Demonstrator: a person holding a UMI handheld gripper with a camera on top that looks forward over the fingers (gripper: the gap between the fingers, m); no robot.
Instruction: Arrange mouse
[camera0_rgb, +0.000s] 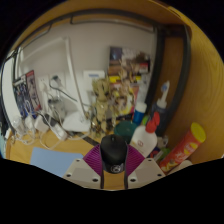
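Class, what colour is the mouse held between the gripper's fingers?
Black. The mouse shows best in the gripper view, clamped by the gripper.

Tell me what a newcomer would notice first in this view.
First, the black mouse between the gripper fingers; whether they press on it cannot be seen. Next, just right of the fingers, the white bottle with a red cap and the red and yellow can lying on the desk. Beyond them, a clutter of cables and small items sits against the white wall.
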